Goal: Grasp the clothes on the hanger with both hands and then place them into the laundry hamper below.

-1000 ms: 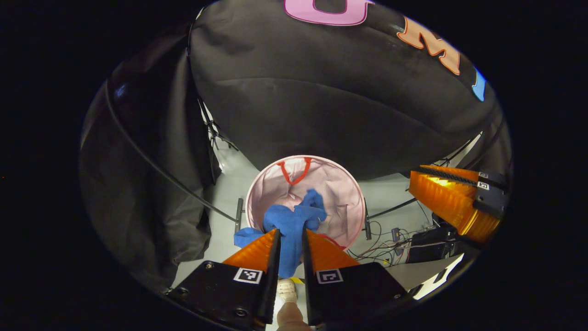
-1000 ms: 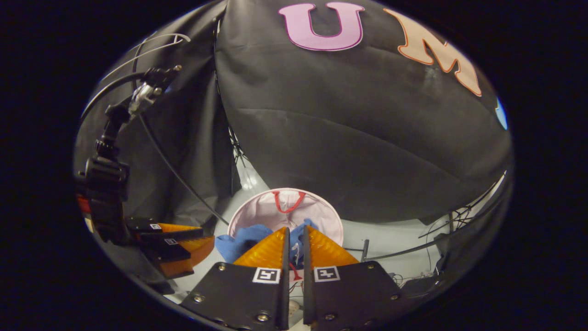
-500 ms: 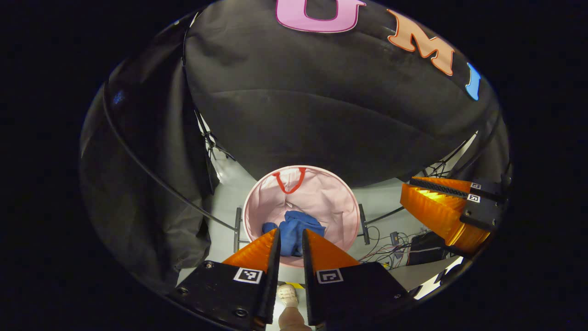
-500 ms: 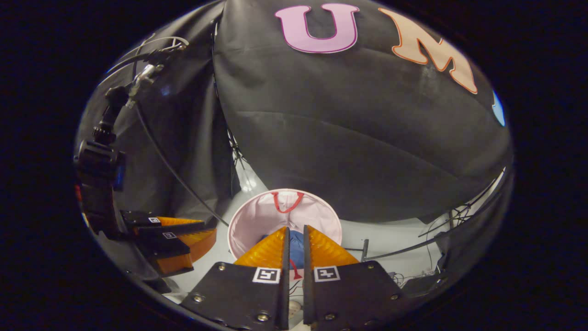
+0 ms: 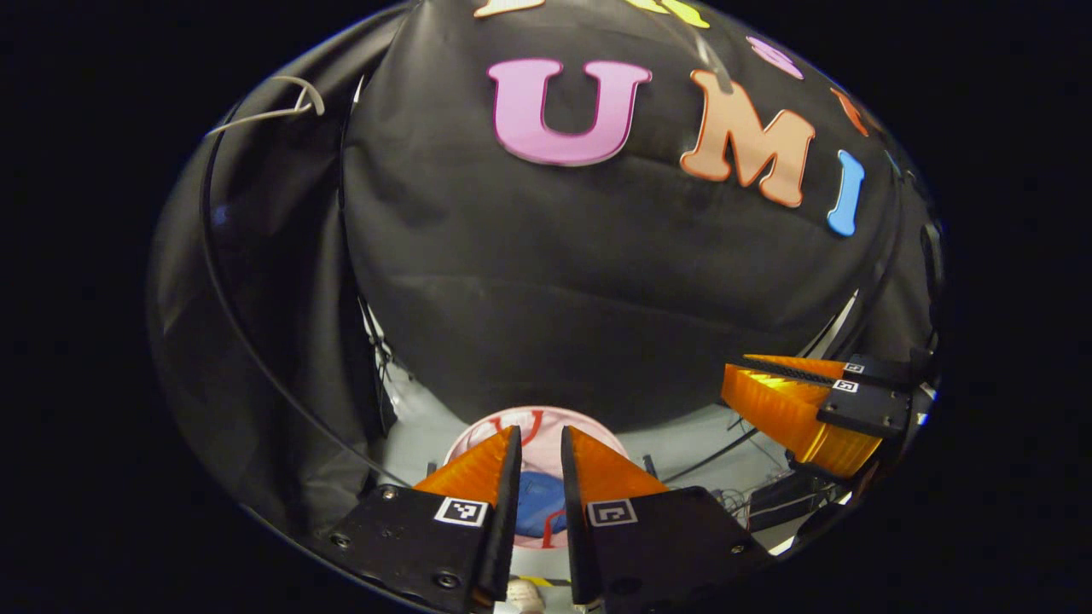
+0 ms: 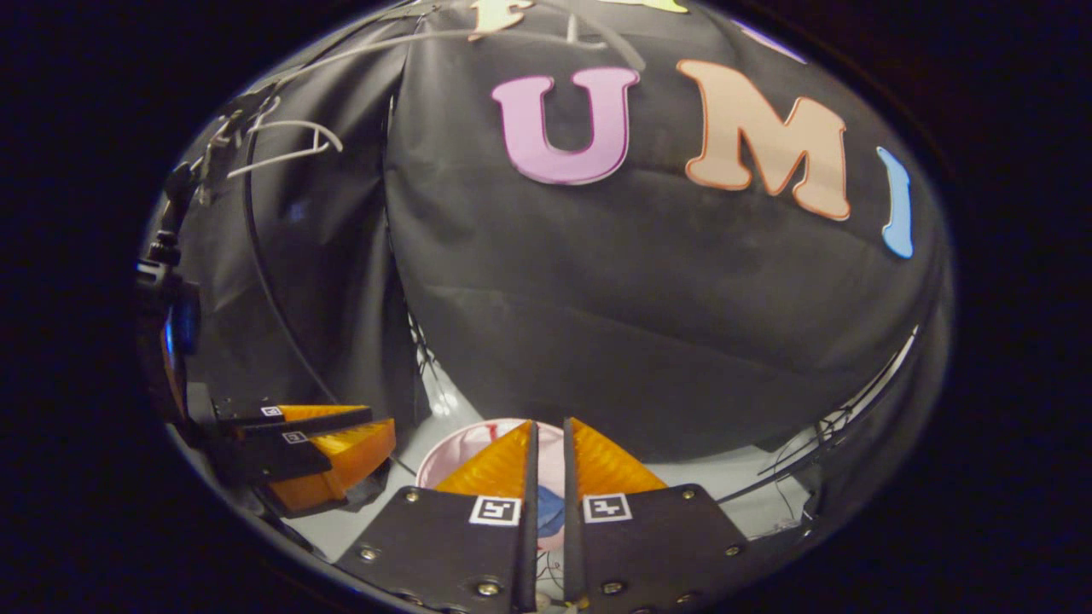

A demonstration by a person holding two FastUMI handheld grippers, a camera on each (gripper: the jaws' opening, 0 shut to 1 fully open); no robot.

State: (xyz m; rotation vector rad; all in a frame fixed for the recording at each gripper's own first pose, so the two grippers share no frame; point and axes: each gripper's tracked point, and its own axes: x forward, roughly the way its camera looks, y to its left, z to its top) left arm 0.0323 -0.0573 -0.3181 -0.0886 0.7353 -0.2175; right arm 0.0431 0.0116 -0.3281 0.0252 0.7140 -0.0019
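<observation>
Clothes (image 5: 537, 503), a blue bundle, lie inside the pink hamper (image 5: 478, 435) on the floor below you. Your left gripper (image 5: 539, 452) holds nothing, its fingers a narrow gap apart above the hamper; your right gripper (image 6: 547, 443) is likewise empty with fingers nearly together. Up left, a white hanger (image 6: 281, 145) hangs bare.

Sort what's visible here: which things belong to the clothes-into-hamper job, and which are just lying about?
Job:
- blue garment, lying inside the hamper
- pink laundry hamper
- white hanger, bare
- left gripper
- right gripper

Lying about:
- black cable across the side cloth
- cables and wires on the floor
</observation>
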